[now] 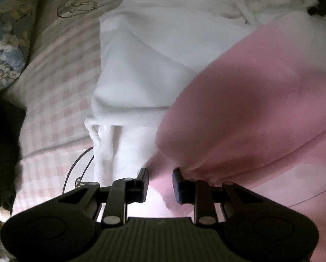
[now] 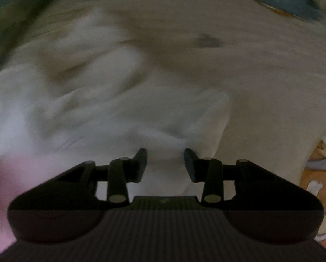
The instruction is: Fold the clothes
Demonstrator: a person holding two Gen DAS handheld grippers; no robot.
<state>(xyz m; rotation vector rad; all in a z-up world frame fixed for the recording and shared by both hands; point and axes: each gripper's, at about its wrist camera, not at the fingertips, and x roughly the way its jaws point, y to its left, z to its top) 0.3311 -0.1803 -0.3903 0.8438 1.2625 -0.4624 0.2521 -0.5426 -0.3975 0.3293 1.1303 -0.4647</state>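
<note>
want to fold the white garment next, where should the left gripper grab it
Grip the bunched hem edge of the white garment, coming down from above on its checked-sheet side. That edge lies free and raised; the pink garment covers the other side.

one pink garment (image 1: 250, 113), one white garment (image 1: 145, 65), one floral pillow (image 1: 7, 32), one dark cloth (image 1: 3, 148).

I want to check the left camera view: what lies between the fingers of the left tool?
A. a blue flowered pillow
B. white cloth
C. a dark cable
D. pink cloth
D: pink garment fabric fills the gap of the left tool; the white garment lies beyond it.
</note>
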